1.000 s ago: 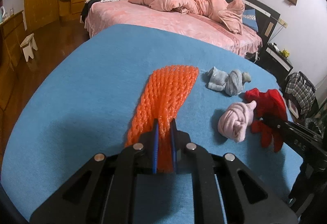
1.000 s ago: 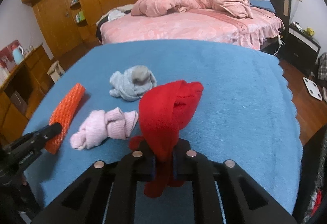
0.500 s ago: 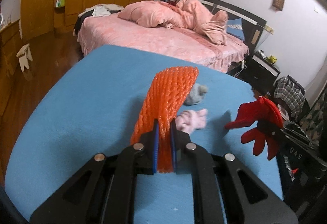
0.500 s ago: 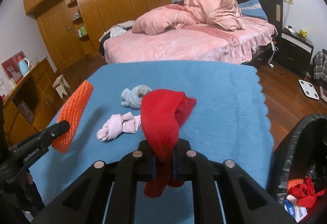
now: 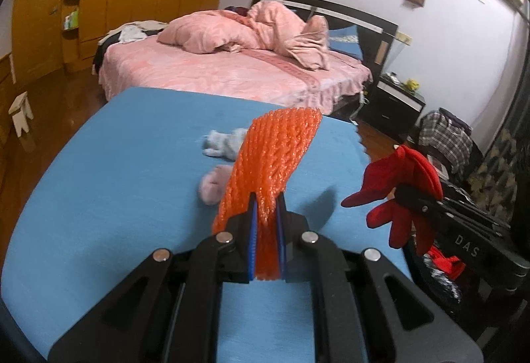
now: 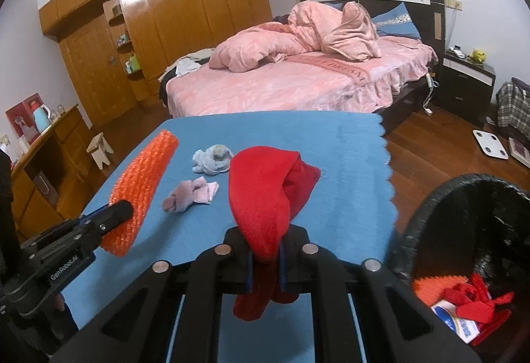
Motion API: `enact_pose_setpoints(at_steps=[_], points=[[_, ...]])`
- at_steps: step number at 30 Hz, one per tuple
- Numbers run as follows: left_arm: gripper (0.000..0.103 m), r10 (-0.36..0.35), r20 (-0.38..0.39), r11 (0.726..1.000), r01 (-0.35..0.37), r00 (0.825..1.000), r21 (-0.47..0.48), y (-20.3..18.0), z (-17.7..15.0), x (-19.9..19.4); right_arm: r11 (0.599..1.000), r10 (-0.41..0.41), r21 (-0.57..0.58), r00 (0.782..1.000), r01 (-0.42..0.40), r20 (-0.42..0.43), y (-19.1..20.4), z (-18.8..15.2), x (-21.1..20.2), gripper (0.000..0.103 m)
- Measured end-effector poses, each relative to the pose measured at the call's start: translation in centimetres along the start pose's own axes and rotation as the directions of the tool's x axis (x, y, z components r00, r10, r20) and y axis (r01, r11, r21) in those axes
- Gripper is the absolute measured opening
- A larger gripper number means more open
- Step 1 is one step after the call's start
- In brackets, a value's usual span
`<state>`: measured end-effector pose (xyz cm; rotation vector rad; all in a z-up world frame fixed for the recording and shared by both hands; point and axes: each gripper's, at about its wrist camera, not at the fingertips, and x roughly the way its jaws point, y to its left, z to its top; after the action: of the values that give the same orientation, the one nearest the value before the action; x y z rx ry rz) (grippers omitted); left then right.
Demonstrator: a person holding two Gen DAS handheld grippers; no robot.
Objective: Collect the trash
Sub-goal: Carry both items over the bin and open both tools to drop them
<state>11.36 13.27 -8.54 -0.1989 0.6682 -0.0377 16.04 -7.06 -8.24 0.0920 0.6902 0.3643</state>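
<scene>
My left gripper point(image 5: 266, 230) is shut on an orange foam net sleeve point(image 5: 275, 157) and holds it up over the blue table point(image 5: 116, 164). It also shows in the right wrist view point(image 6: 142, 187). My right gripper point(image 6: 265, 258) is shut on a red glove point(image 6: 265, 194), lifted near the table's right edge; the glove also shows in the left wrist view point(image 5: 400, 194). A black trash bin point(image 6: 470, 230) stands at the lower right with red and orange trash inside. A pink sock bundle point(image 6: 190, 195) and a grey-blue sock bundle point(image 6: 212, 159) lie on the table.
A pink bed point(image 6: 298, 78) stands behind the table. A black nightstand point(image 6: 467, 81) and a white scale point(image 6: 490, 144) are on the wood floor to the right. A small stool point(image 6: 99, 149) and a wooden cabinet point(image 6: 43, 157) are at the left.
Both grippers have lifted their items off the table and moved right toward the bin. The bin is now larger in the right wrist view.
</scene>
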Motion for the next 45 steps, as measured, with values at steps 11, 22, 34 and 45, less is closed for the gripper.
enact_pose_setpoints(at_steps=[11, 22, 34, 45], points=[[0.009, -0.11, 0.008, 0.99, 0.109, 0.994, 0.085, -6.8, -0.9, -0.5, 0.995, -0.087, 0.05, 0.994, 0.084, 0.069, -4.8, -0.8, -5.5, 0.011], [0.009, -0.257, -0.031, 0.947, 0.258, 0.966, 0.194, -15.8, -1.2, 1.2, 0.968, -0.229, 0.129, 0.969, 0.216, 0.094, -12.6, -1.6, -9.9, 0.011], [0.011, -0.366, -0.101, 0.891, 0.38, 0.925, 0.248, -23.9, -1.5, 4.7, 0.915, -0.364, 0.205, 0.93, 0.348, 0.046, -21.0, -3.7, -11.9, 0.015], [0.072, -0.378, -0.112, 0.891, 0.394, 0.919, 0.226, -23.7, -2.1, 5.6, 0.861, -0.468, 0.242, 0.883, 0.447, 0.034, -24.1, -5.8, -13.0, 0.09]])
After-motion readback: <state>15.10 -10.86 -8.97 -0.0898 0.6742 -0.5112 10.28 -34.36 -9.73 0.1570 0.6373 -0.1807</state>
